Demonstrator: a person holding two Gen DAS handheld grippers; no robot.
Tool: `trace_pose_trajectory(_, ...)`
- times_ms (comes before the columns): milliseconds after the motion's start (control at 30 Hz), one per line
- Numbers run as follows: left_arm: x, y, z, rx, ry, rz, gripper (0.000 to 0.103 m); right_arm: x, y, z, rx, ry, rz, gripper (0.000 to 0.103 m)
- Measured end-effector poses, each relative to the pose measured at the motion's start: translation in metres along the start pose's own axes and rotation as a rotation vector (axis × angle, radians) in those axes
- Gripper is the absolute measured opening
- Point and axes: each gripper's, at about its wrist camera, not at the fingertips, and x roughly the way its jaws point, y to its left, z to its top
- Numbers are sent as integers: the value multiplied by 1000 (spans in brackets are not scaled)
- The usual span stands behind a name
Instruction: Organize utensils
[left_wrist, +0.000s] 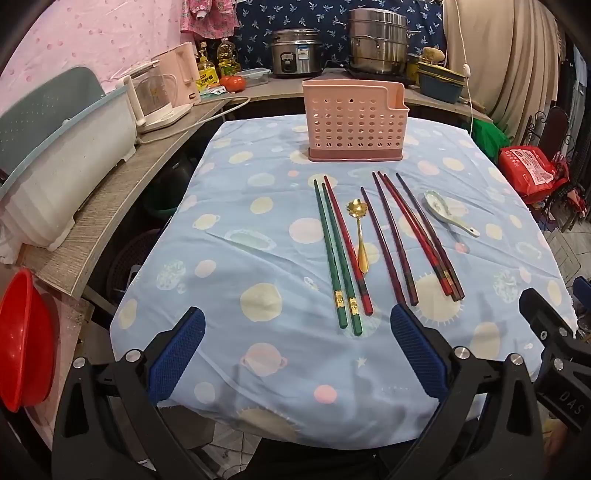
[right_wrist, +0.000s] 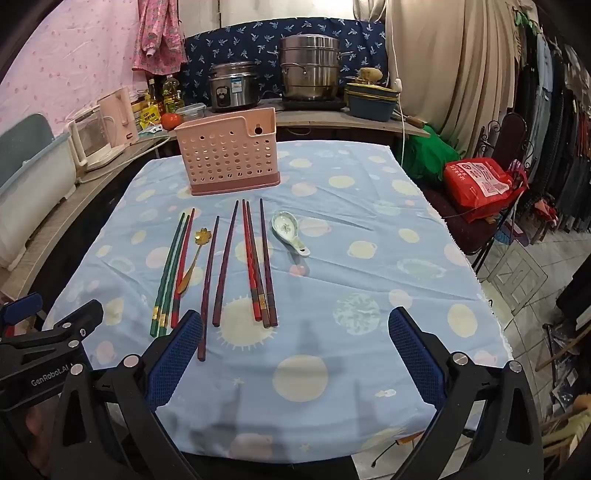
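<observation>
The chopsticks (left_wrist: 384, 240) lie in a loose fan mid-cloth, tips toward the holder (left_wrist: 355, 122) at 12 o'clock — laid out flat and apart, it seems, so each can be picked singly. Two green ones (left_wrist: 334, 254) touch side by side at the fan's 9 o'clock edge, a red one (left_wrist: 347, 245) against them. The gold spoon (left_wrist: 360, 236) sits just beside that red one; the white spoon (left_wrist: 448, 214) lies apart at 3 o'clock.

The holder stands upright and looks empty, so nothing is sorted yet.

The left gripper (left_wrist: 297, 354) hovers at 6 o'clock with jaws spread wide and nothing between them; the right gripper (right_wrist: 295, 358) likewise — released, tilted down at the tablecloth (left_wrist: 236, 258). A countertop (left_wrist: 122, 192) of appliances runs from 9 to 12 o'clock.
</observation>
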Motion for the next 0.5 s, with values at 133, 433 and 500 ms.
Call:
trace_pose_trajectory(133, -2, 2, 0, 3, 1, -1, 96, -1, -1, 1, 0, 0, 2, 96)
trace_pose_trajectory(433, -3, 4, 1, 4, -1, -1, 96, -2, -2, 1, 2, -6, -1, 96)
trace_pose_trajectory(500, -3, 4, 1, 4, -1, -1, 96, -3, -2, 2, 2, -10, 0, 96)
